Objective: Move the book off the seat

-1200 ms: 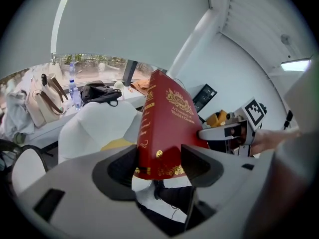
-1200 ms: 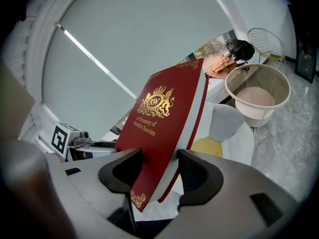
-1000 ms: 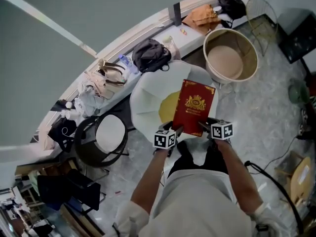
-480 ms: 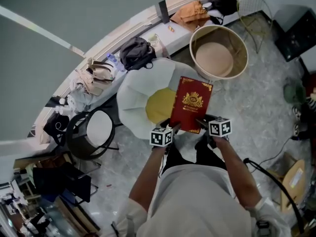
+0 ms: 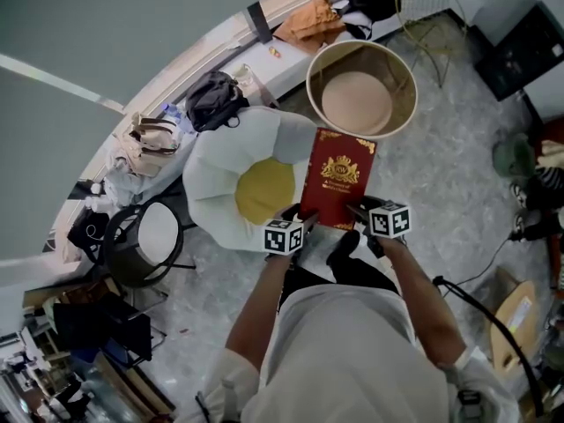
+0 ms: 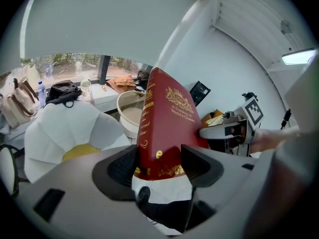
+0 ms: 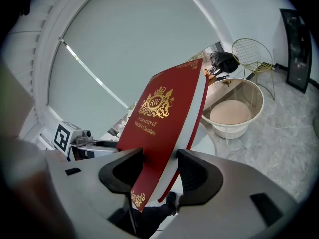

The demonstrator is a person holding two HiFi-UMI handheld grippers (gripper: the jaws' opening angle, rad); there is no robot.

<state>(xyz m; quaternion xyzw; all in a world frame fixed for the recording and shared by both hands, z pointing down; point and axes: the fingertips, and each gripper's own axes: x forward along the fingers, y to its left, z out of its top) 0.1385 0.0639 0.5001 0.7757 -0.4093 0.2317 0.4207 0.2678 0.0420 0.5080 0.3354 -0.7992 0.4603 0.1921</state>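
We see the book (image 5: 337, 180) bound in a deep red cover with a fine, leather-like grain and a low sheen. Its crest and lettering are bright gold foil, and the page block shows as plain white paper. The left gripper (image 6: 158, 159) and the right gripper (image 7: 155, 169) have smooth matt grey plastic bodies, and their jaws, pressed on the cover, are lined with black, finely ribbed pads that look like rubber. The seat (image 5: 216, 161) is soft matt cloth, white with a yellow middle. The round tub (image 5: 398, 82) has smooth beige walls. The floor (image 5: 445, 192) is polished grey marbled stone, and the chair (image 5: 425, 9) is thin metal wire.
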